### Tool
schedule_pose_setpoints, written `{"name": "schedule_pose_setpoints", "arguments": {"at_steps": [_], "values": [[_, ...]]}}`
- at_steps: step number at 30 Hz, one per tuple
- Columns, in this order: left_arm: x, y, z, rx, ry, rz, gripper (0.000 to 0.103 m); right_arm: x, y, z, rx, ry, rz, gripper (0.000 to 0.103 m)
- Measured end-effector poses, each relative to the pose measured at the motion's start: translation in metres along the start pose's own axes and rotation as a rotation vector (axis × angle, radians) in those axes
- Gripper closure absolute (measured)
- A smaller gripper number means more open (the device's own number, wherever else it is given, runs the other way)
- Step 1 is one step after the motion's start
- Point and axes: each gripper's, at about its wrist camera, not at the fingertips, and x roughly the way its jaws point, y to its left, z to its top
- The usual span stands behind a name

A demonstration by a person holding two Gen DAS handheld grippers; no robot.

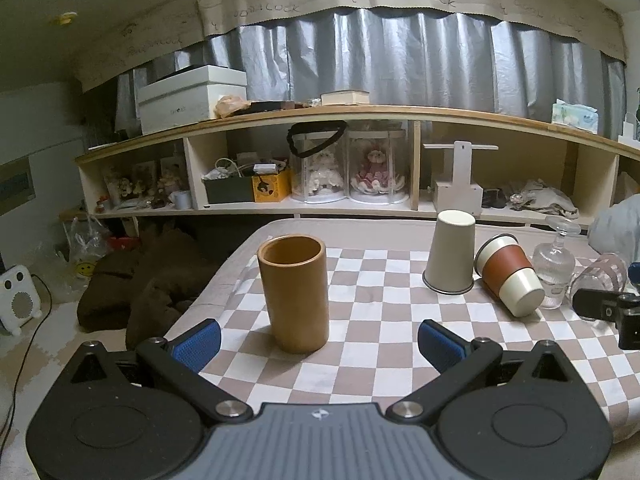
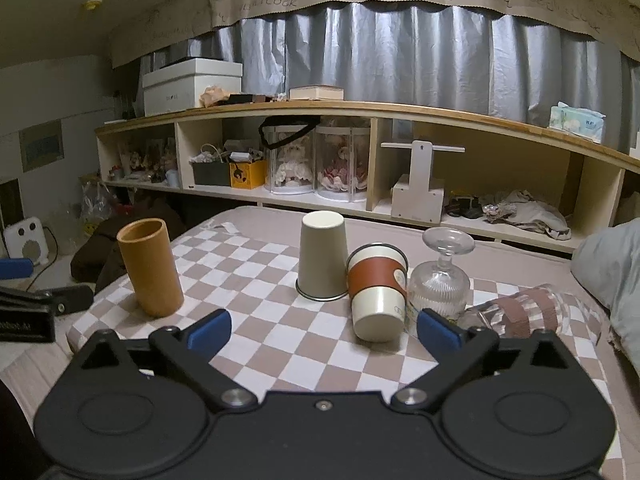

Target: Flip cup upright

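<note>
A tan bamboo cup [image 1: 294, 292] stands upright on the checkered cloth [image 1: 372, 320], just ahead of my open, empty left gripper [image 1: 319, 340]. It also shows in the right wrist view [image 2: 150, 266]. A grey paper cup [image 1: 451, 252] [image 2: 323, 256] stands upside down. A cream cup with a brown sleeve [image 1: 510, 274] [image 2: 378, 292] lies on its side, base toward me. A glass goblet [image 1: 555, 264] [image 2: 440, 276] stands upside down. A clear glass [image 2: 520, 312] lies on its side. My right gripper [image 2: 324, 332] is open and empty in front of the sleeved cup.
A long wooden shelf [image 1: 360, 112] with boxes, dolls and clutter runs behind the table. A dark blanket [image 1: 140, 280] and a white heater [image 1: 18, 300] lie on the floor at left. A grey pillow [image 2: 612, 264] sits at right. The left gripper's body [image 2: 24, 312] shows at the left edge.
</note>
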Motion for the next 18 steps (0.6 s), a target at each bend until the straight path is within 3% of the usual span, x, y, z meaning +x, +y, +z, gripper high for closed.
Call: {"name": "schedule_pose_setpoints", "arguments": {"at_steps": [18], "values": [[0.0029, -0.0001, -0.0032, -0.001, 0.023, 0.002, 0.000, 0.0050, 0.0018, -0.0016, -0.013, 0.017, -0.015, 0.001]]}}
